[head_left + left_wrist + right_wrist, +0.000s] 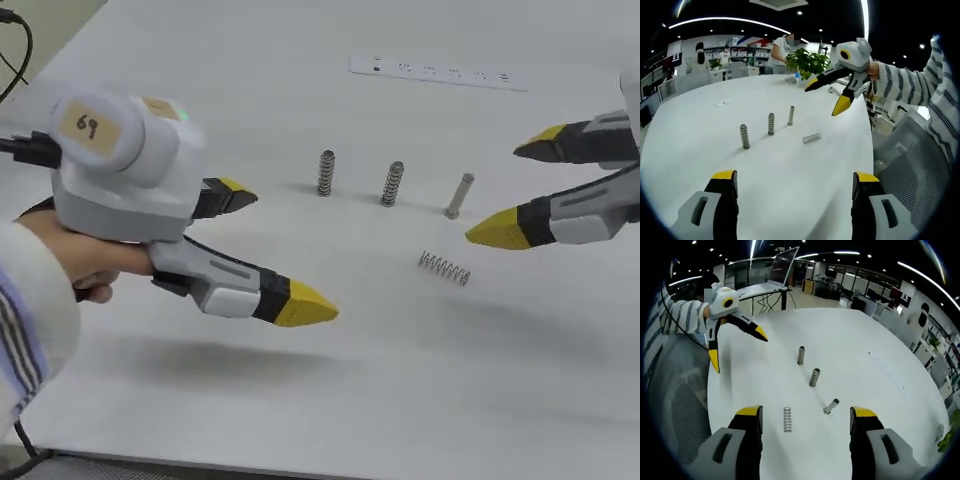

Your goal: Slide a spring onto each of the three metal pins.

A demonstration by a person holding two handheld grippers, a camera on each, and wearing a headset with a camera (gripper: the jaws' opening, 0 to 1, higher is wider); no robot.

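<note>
White tabletop [330,400] holds three upright metal pins in a row, and I take the bare pin [459,195] as my marker. Next to it stands the middle pin [392,183] with a spring coiled around its shaft. Beyond that, farthest from the bare pin, the end pin [326,173] wears a spring as well. The loose spring [444,267] lies flat on the table on my side of the bare pin, near it but not touching it.

My left gripper [285,253] hovers above the table well apart from the bare pin, out past the end pin's side of the row. Its yellow-tipped jaws are spread wide with nothing between them. My hand [95,265] wraps its grip, and a striped sleeve [30,320] shows at the wrist. In the left gripper view the row and the loose spring sit ahead, between the two jaws.

My right gripper [497,192] hangs just beside the bare pin on the side away from the other pins. Its jaws are parted too and carry nothing. The lower yellow tip is close to the pin's top without touching it. In the right gripper view the bare pin stands in the gap between the jaws, with the loose spring lying to one side of it, nearer the other jaw.

A white power strip [435,72] lies flat well beyond the bare pin, toward the far side of the table
</note>
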